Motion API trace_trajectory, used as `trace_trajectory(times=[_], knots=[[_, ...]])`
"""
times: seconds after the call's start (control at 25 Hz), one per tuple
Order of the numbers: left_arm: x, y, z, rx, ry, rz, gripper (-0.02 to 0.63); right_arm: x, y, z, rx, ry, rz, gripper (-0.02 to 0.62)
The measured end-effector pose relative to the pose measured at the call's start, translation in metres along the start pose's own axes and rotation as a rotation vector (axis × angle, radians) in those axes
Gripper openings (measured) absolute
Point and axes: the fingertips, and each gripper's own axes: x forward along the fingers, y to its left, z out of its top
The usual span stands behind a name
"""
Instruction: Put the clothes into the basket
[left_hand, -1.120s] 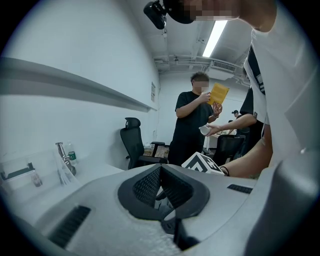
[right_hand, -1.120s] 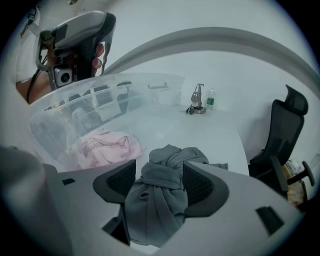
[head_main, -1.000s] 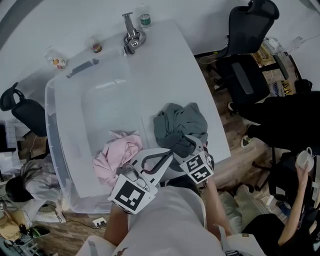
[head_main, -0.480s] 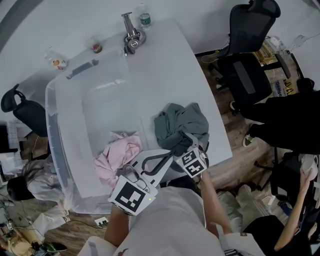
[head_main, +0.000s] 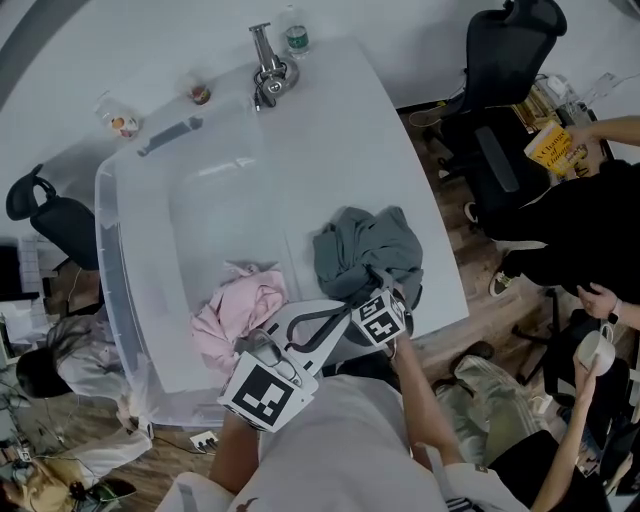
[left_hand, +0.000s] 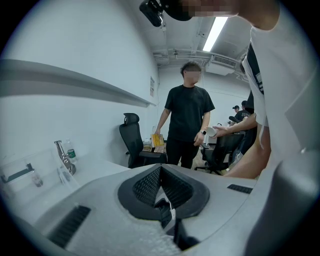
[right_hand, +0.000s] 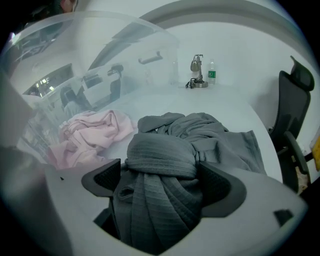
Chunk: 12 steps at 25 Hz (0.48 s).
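A grey garment lies bunched on the white table, right of the clear plastic basket. Inside the basket lies a pink garment. My right gripper sits at the near edge of the grey heap. In the right gripper view, its jaws stand wide, with a thick fold of the grey garment filling the gap between the pads. The pink garment shows to the left there. My left gripper hovers close to my body near the basket's front corner, shut and empty.
A metal stand and a small bottle are at the table's far edge. Office chairs and people stand to the right of the table. A person in black is visible in the left gripper view.
My right gripper has shifted slightly left and forward into the grey heap, its jaws wider around the cloth. The left gripper has barely moved. People at the right have shifted.
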Motion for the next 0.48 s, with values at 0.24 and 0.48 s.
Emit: trace_trajectory(times=[0.24, 0.48], knots=[[0.000, 0.001, -0.001, -0.001, 0.006, 0.003, 0.006, 0.013, -0.003, -0.005, -0.011, 0.029, -0.013, 0.468], [0.000, -0.001, -0.002, 0.019, 0.012, -0.002, 0.006, 0.019, -0.009, -0.010, -0.066, 0.051, -0.072, 0.415]])
